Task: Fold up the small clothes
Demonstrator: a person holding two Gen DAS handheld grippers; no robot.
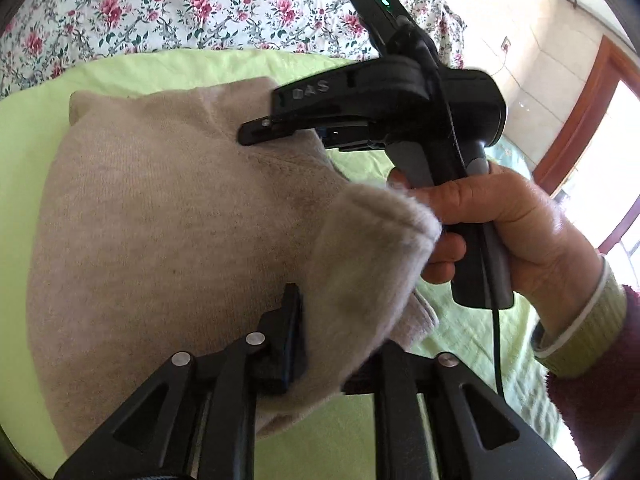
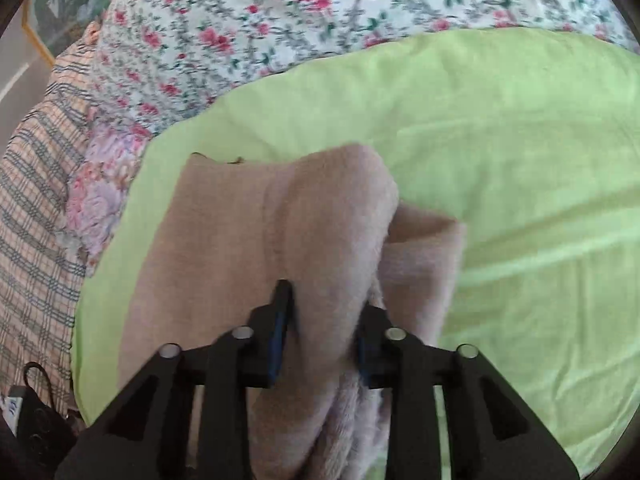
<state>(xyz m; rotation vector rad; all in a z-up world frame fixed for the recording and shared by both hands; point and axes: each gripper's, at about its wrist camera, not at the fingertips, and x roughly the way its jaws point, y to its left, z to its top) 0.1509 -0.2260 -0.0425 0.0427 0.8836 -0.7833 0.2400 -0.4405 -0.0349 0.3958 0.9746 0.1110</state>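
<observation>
Folding a beige garment on the green sheet of a bed, we hold one hand-held gripper in each hand. Our left hand-held gripper has a raised fold of the cloth between its partly spread jaws; whether the pads press it we cannot tell. Our right hand-held gripper straddles a bunched ridge of the same garment, and both pads appear to pinch it. In the left view the right tool's tip lies on the cloth near its far edge, gripped by a hand. The garment lies directly ahead of both tools, its long axis running away from us, so either hand is equally near. A floral quilt lies beyond.
</observation>
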